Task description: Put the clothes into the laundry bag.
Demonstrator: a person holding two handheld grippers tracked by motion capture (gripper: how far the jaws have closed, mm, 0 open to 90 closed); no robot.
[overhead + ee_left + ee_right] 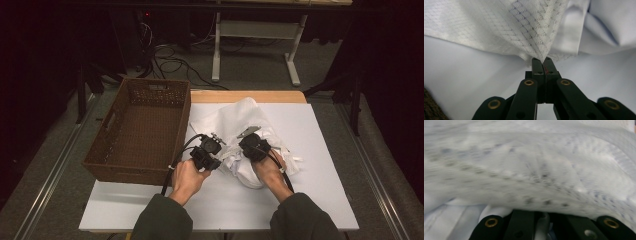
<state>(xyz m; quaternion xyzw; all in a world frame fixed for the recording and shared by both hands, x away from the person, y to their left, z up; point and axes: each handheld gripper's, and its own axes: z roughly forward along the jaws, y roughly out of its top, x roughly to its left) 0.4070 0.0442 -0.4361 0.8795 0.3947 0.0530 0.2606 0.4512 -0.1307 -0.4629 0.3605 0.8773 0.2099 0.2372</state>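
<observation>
So this looks like early days on handling the white mesh garment (248, 131). It's lying in a crumpled heap on the white board (320, 150), roughly dead centre and leaning toward 1 o'clock, with nothing folded flat yet and nothing in the brown wicker basket (116, 155), which sits at about 9 to 10 o'clock with its bottom bare.

The left gripper (541, 61) has its jaws pressed together on a peak of the mesh fabric, right at the cloth's near-left edge, so that corner is properly pinched and pulled into a little tent. The right gripper (252, 146) is buried in the pile at around 5 o'clock of the heap; its own view is blurry and cloth covers the jaw tips, so I honestly can't tell whether they're spread or clamped.

My read: one corner grabbed, second grab not confirmed, and all the spreading, folding or moving into the basket is left to do.

Room-wise, the board is open at 3 o'clock and along the near edge at 6, which is good for dragging cloth flat. The tight side is 9 o'clock, where the basket wall stands just beside the left gripper.
</observation>
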